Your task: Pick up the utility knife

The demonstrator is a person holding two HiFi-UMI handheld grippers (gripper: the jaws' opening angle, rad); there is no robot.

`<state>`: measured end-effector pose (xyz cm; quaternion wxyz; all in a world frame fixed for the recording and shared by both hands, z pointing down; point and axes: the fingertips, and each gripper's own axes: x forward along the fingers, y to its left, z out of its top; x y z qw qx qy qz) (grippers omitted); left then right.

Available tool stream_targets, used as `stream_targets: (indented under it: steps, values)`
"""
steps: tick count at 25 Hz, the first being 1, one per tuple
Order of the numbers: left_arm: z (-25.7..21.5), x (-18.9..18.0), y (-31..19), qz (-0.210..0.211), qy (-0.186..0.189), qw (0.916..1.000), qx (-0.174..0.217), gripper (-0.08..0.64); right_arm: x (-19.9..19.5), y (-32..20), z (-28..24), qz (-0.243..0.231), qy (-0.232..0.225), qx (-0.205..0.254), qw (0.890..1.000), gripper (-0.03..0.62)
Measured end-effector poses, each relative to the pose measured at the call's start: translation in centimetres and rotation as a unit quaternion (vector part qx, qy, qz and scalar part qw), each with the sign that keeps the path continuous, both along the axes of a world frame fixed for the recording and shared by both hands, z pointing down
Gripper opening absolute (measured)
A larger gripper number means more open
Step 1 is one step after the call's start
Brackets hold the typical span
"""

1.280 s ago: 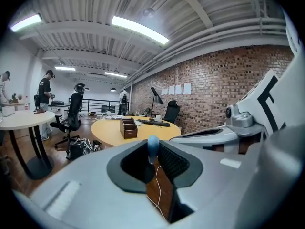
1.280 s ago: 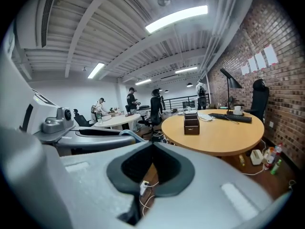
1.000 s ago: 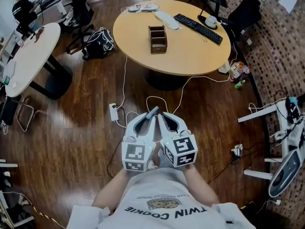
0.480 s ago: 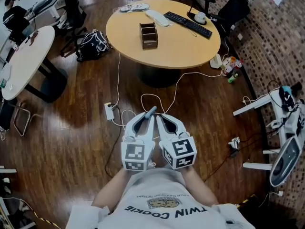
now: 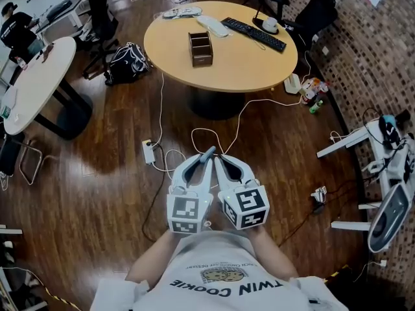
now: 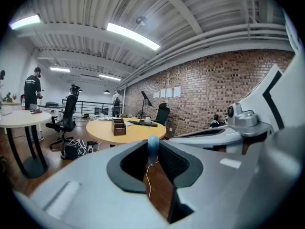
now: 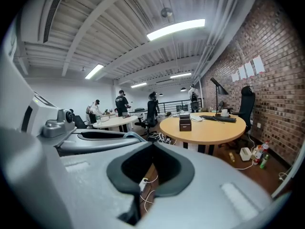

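Observation:
A slim blue-grey utility knife (image 5: 207, 152) sticks up from the tips of my left gripper (image 5: 205, 159), which is shut on it. In the left gripper view its rounded blue end (image 6: 153, 145) stands between the dark pads (image 6: 174, 162); the rest of the knife is hidden by the jaws. My right gripper (image 5: 220, 160) is pressed alongside the left one, its jaws shut with nothing in them (image 7: 152, 146). Both are held close to the person's chest, above the wooden floor.
Ahead stands a round wooden table (image 5: 246, 63) with a brown organiser box (image 5: 201, 48), a keyboard (image 5: 253, 34) and a mug (image 5: 269, 23). A power strip (image 5: 148, 151) and white cables lie on the floor below the grippers. A white table (image 5: 32, 83) is at left.
Both grippers keep the same side-by-side pose and the same hold on the knife. The round table has slid up and left in the head view as the person shifted.

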<state>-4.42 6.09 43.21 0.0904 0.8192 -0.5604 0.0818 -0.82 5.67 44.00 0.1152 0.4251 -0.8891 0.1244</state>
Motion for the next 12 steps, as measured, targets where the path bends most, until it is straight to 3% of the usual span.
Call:
stream_targets:
  steps: [12]
  values:
    - [0.25,-0.75,0.05,-0.006,-0.006,1.0,0.001,0.072,-0.82,-0.06,0.18,-0.008,-0.006,0.003,1.0,0.002]
